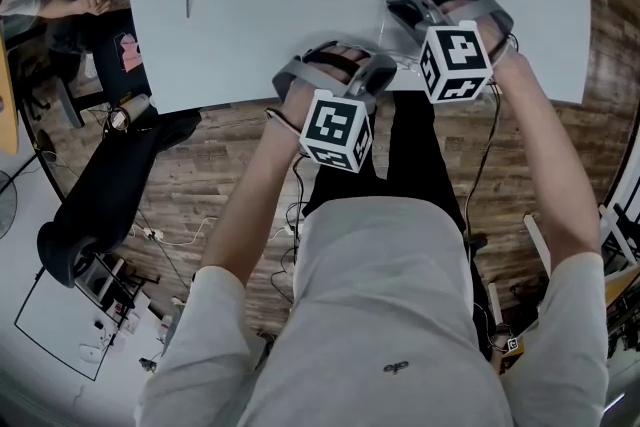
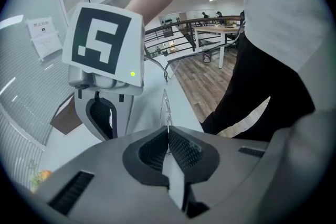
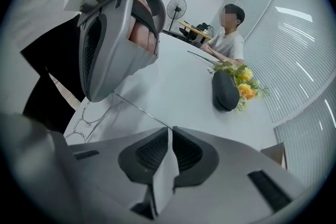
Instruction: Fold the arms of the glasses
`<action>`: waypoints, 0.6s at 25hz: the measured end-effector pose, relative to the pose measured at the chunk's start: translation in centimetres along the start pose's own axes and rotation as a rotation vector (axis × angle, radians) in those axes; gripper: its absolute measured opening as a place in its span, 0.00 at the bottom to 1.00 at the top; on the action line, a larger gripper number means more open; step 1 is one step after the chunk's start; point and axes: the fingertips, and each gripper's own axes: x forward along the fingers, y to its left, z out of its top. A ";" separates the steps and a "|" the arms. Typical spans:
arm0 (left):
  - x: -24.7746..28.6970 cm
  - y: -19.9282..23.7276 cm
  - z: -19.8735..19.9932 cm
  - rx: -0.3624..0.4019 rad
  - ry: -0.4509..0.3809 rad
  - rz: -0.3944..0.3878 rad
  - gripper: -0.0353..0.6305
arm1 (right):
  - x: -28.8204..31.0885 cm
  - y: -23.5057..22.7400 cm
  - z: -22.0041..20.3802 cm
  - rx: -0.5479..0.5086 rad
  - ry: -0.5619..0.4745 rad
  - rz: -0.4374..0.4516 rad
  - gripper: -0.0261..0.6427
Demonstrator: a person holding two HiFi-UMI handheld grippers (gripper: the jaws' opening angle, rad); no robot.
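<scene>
The thin wire glasses [image 3: 89, 113] lie near the front edge of the white table [image 1: 300, 5], between my two grippers. My left gripper [image 2: 168, 131] is shut on the wire frame [image 2: 166, 105], which runs away from its tips along the table. My right gripper [image 3: 169, 131] is shut on one slim arm [image 3: 139, 110] of the glasses; the arm runs from the frame straight into the narrow gap between the pads. In the head view the left gripper [image 1: 340, 75] and the right gripper [image 1: 445, 10] sit close together, and my hands hide the glasses.
A black glasses case [image 3: 226, 89] and a bunch of yellow flowers [image 3: 244, 84] lie at the table's far side. A person [image 3: 228, 39] sits beyond them. Wooden floor, cables and a black chair [image 1: 100, 195] are below the table's edge.
</scene>
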 end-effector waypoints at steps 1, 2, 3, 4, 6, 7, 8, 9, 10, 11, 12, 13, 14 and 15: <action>0.0 0.0 0.0 -0.001 -0.001 0.000 0.09 | 0.0 0.0 0.0 -0.003 0.002 0.002 0.08; 0.0 0.0 0.0 -0.004 -0.001 0.000 0.09 | -0.1 0.1 -0.1 -0.005 0.004 0.004 0.08; 0.0 0.0 -0.1 -0.007 -0.002 0.001 0.09 | -0.2 0.1 -0.2 -0.005 0.008 0.006 0.08; 0.0 0.0 -0.1 -0.011 -0.002 0.002 0.09 | -0.3 0.2 -0.3 -0.004 0.011 0.008 0.07; 0.0 0.1 -0.1 -0.019 -0.001 0.003 0.09 | -0.5 0.3 -0.7 0.005 0.015 0.010 0.06; 0.1 0.1 -0.2 -0.022 0.000 0.004 0.09 | -0.6 0.4 -0.9 0.012 0.016 0.010 0.05; 0.1 0.0 -0.2 -0.023 0.001 0.004 0.09 | -0.6 0.5 -1.1 0.019 0.016 0.010 0.05; 0.2 0.0 -0.2 -0.023 0.002 0.004 0.09 | -0.7 0.6 -1.2 0.027 0.017 0.011 0.05; 0.2 0.0 -0.2 -0.022 0.003 0.004 0.09 | -0.8 0.7 -1.3 0.032 0.018 0.012 0.05; 0.2 0.0 -0.3 -0.021 0.004 0.003 0.09 | -0.8 0.7 -1.4 0.036 0.020 0.014 0.05; 0.2 0.0 -0.3 -0.020 0.004 0.003 0.09 | -0.8 0.8 -1.5 0.038 0.022 0.017 0.05; 0.2 0.0 -0.3 -0.020 0.006 0.004 0.09 | -0.9 0.9 -1.5 0.039 0.025 0.022 0.05; 0.2 0.1 -0.4 -0.021 0.007 0.006 0.09 | -1.0 1.0 -1.6 0.038 0.027 0.031 0.05; 0.2 0.2 -0.4 -0.022 0.010 0.010 0.09 | -1.0 1.3 -1.6 0.035 0.031 0.043 0.05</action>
